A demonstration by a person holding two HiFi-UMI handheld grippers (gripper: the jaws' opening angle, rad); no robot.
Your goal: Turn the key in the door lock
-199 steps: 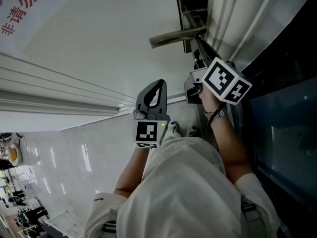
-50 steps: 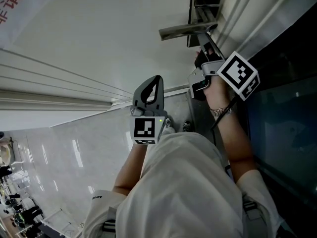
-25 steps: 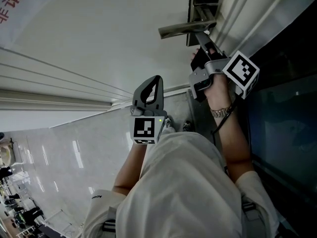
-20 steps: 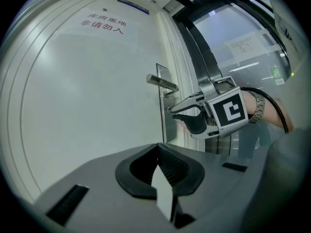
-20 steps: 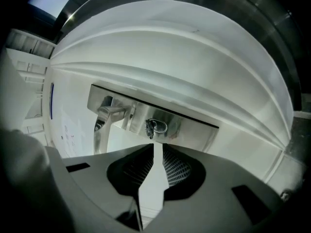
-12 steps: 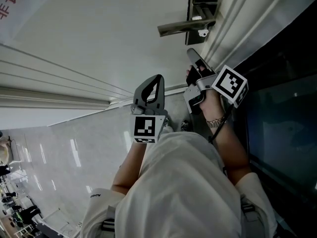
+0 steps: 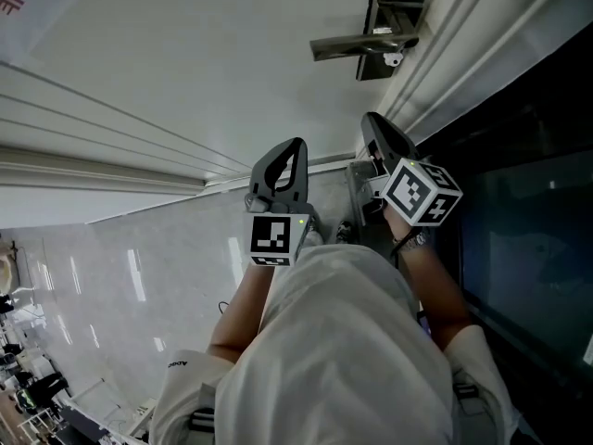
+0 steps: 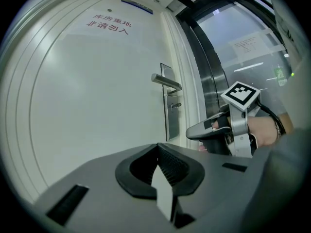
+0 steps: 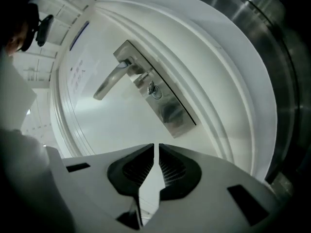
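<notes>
The white door carries a steel lock plate (image 9: 165,106) with a lever handle (image 9: 114,78); a small key (image 9: 153,90) sticks out of the plate below the handle. The head view shows the handle (image 7: 363,44) and key (image 7: 394,60) at the top. My right gripper (image 7: 374,123) hangs below and apart from the key, its jaws together with only a thin slit and nothing in them (image 9: 156,147). My left gripper (image 7: 296,146) is held still in front of the door, shut and empty (image 8: 158,146). From the left gripper view the key (image 8: 176,105) and right gripper (image 8: 193,132) both show.
A dark glass panel (image 7: 523,202) and steel frame (image 8: 210,76) flank the door on the right. Red characters (image 8: 108,25) are printed high on the door. Glossy floor tiles (image 7: 111,276) lie at the left. The person's pale clothing (image 7: 343,360) fills the lower middle.
My right gripper has come away from the key, dropped lower and back toward the body, and rolled so its marker cube faces differently. The left gripper has stayed put.
</notes>
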